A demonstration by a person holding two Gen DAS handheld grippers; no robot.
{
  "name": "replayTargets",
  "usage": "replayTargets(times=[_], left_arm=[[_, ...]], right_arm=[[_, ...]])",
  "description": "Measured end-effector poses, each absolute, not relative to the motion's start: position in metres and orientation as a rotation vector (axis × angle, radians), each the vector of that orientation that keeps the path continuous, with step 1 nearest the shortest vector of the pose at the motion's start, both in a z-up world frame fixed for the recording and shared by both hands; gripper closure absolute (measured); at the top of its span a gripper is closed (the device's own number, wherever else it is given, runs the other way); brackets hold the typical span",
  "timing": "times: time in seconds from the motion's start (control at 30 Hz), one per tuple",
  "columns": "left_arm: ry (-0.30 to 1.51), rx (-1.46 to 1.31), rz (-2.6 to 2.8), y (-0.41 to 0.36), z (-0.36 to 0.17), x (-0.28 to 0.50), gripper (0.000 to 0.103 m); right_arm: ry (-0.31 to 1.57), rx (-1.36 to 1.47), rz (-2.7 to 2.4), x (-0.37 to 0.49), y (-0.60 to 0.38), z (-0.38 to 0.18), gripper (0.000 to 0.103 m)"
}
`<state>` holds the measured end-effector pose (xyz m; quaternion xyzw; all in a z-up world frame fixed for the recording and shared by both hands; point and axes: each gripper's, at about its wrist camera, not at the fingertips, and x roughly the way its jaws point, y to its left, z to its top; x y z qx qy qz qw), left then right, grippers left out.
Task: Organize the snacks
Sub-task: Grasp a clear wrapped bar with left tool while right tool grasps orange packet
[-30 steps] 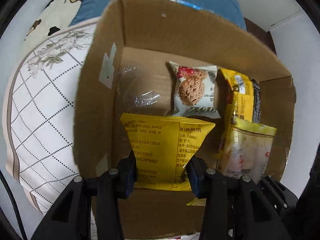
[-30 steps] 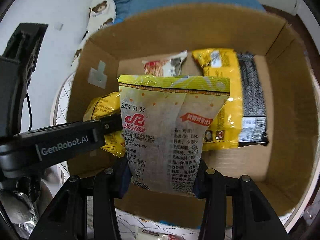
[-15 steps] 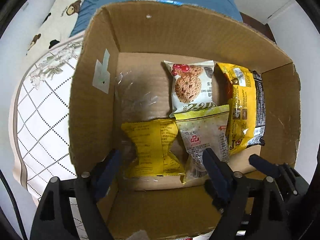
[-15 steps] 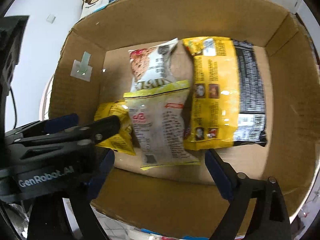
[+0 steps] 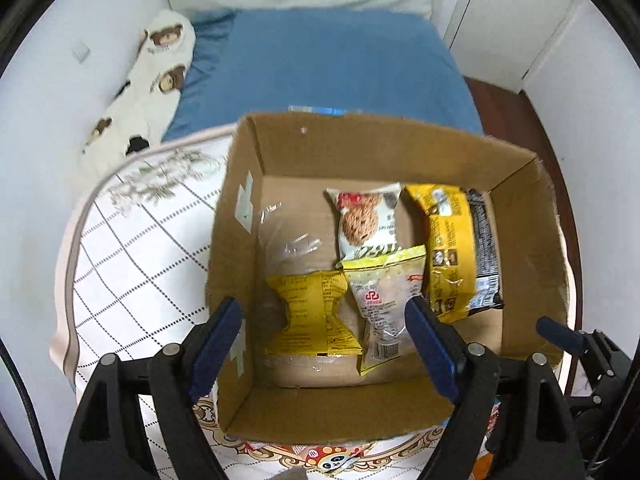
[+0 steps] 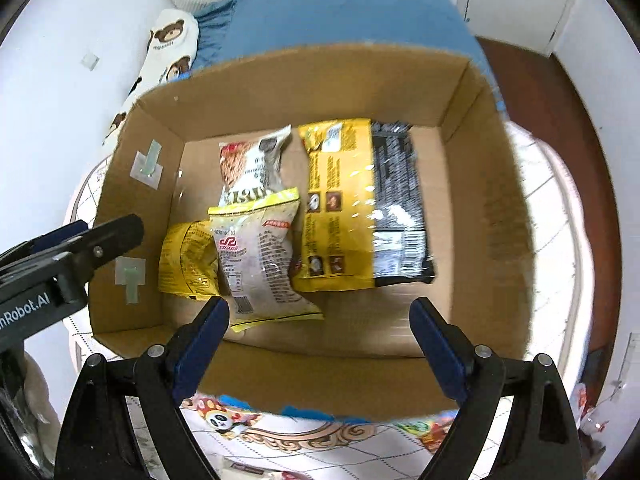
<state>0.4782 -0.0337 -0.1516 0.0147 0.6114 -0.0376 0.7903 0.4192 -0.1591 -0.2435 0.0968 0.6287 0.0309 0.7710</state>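
Note:
An open cardboard box (image 5: 236,248) (image 6: 504,200) holds several snack packs. A small yellow pack (image 5: 310,312) (image 6: 186,260) lies front left. A pale pack with a yellow top edge (image 5: 384,300) (image 6: 260,256) lies beside it. A cookie pack (image 5: 366,220) (image 6: 248,168) lies behind them. A large yellow and black pack (image 5: 460,248) (image 6: 360,204) lies on the right. My left gripper (image 5: 324,320) is open and empty above the box's front. My right gripper (image 6: 320,324) is open and empty above the near wall.
The box sits on a white checked quilt (image 5: 132,256) with a cartoon border (image 6: 224,420). A blue sheet (image 5: 320,68) and a bear-print pillow (image 5: 152,76) lie behind. More snack wrappers show at the lower right (image 6: 432,432). The left gripper's arm (image 6: 52,272) reaches in from the left.
Both grippers opened and let their packs drop into the box, the yellow one at front left, the pale one beside it. Both grippers then drew back and up.

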Motion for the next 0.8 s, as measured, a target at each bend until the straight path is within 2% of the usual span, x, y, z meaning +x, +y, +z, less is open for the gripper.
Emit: replayTargets(times=[0.5, 0.8], left_arm=[[1.079, 0.029, -0.113, -0.034, -0.089, 0.399, 0.020], [1.061, 0.085, -0.159, -0.036, -0.089, 0.332, 0.020]], right_arm=[[1.144, 0.176, 0.034, 0.351, -0.171, -0.162, 0.009], [1.161, 0.260, 0.065, 0.289, -0.178, -0.163, 0.009]])
